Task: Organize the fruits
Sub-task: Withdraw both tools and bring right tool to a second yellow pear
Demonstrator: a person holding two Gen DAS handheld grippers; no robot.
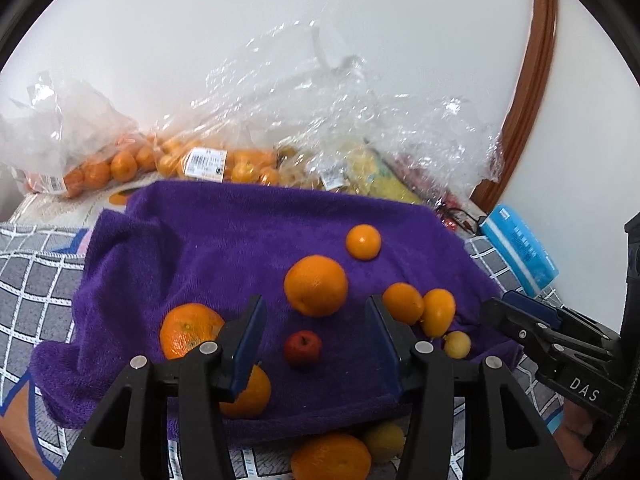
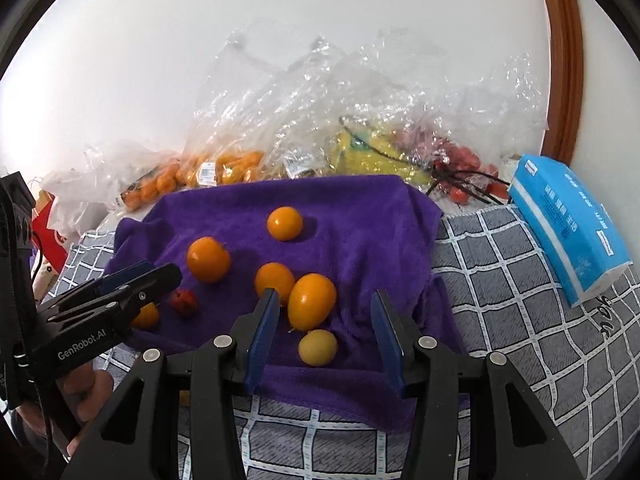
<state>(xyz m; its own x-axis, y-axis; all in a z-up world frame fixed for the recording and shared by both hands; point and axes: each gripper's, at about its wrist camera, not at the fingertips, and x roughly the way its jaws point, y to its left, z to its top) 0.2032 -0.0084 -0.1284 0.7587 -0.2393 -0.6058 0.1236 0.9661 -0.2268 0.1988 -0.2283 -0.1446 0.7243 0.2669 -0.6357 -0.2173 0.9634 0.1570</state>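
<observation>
A purple towel (image 1: 224, 248) (image 2: 360, 216) carries loose fruit. In the left wrist view my left gripper (image 1: 316, 334) is open and empty, its jaws either side of a small red fruit (image 1: 302, 348), with a big orange (image 1: 316, 285) just beyond and another orange (image 1: 188, 330) to the left. In the right wrist view my right gripper (image 2: 324, 330) is open and empty above a small yellow fruit (image 2: 318, 347), close to an oval orange fruit (image 2: 312, 300). Each gripper shows in the other view: the right one (image 1: 520, 320), the left one (image 2: 132, 280).
Clear plastic bags of mandarins (image 1: 120, 164) (image 2: 224, 168), yellow fruit (image 2: 372, 156) and red fruit (image 2: 460, 168) lie behind the towel against the white wall. A blue tissue pack (image 2: 568, 224) (image 1: 520, 248) lies at the right on the grey checked cloth (image 2: 520, 320). Two fruits (image 1: 332, 456) lie off the towel's front edge.
</observation>
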